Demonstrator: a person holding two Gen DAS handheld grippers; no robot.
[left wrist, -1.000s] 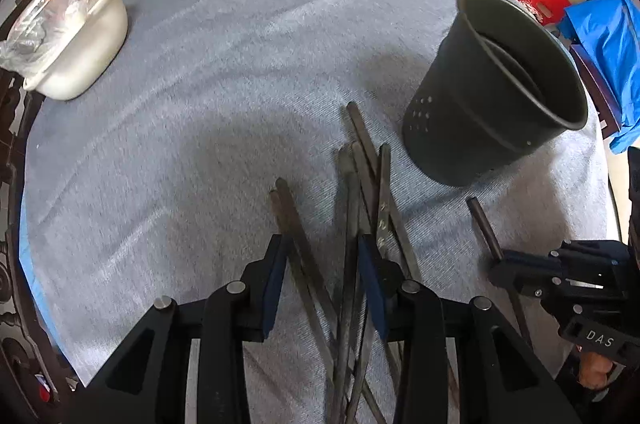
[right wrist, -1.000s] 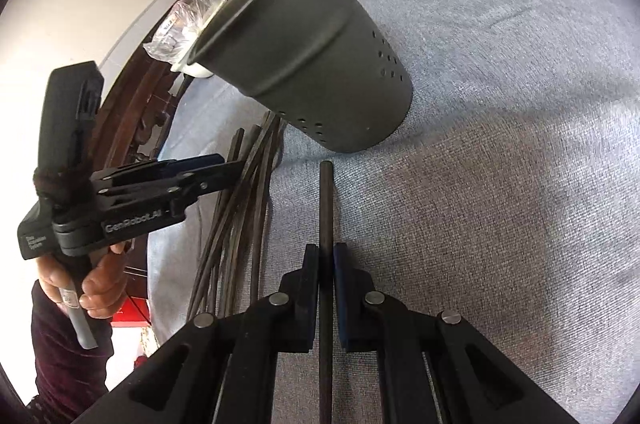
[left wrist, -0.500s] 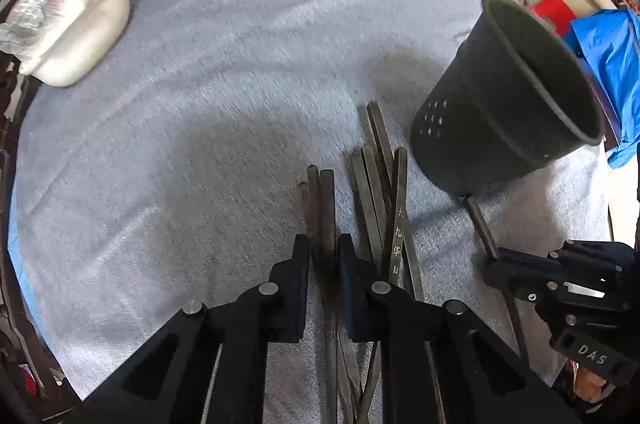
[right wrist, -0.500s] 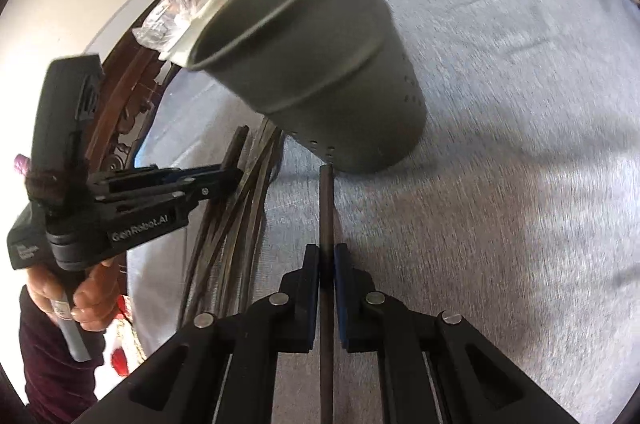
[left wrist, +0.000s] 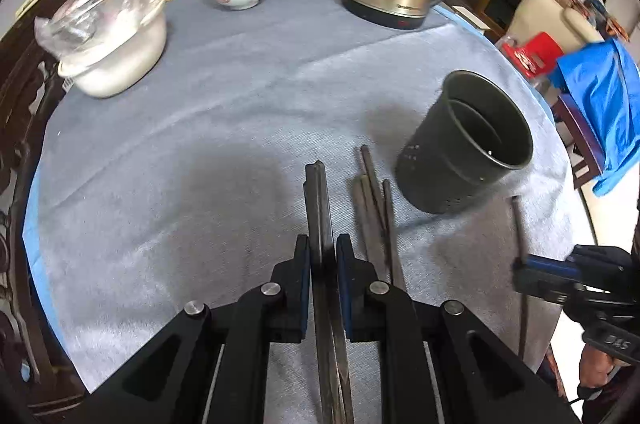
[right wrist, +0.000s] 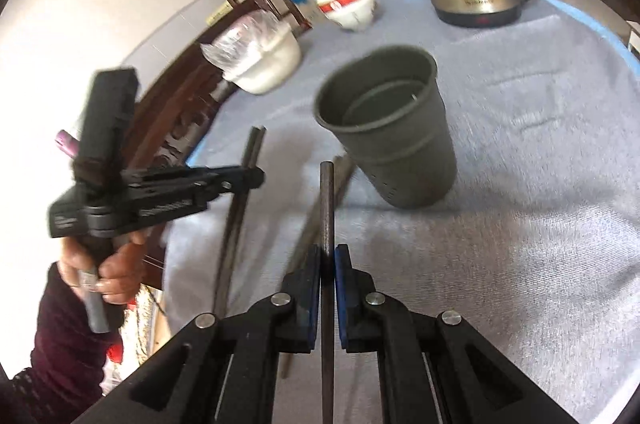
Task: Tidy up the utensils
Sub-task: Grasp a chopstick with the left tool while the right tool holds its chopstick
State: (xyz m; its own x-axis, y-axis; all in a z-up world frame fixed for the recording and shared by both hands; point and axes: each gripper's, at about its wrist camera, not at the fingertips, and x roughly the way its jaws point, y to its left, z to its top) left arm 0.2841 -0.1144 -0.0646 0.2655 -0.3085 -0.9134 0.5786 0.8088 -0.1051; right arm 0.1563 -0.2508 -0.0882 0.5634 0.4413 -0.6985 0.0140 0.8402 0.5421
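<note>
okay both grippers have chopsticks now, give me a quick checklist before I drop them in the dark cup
1. Left gripper clamped on a pair of chopsticks, jaws having just closed: ok.
2. Right gripper shut on a single chopstick: ok.
3. Dark holder cup upright, mouth open: ok.
4. Inside of the cup free of blockage: cannot tell, only an inner ring shows.
5. Held tips above the cup rim: not ok, both are still short of it.
6. Loose chopsticks remain on the cloth beside the cup: not ok, more to collect.
</note>
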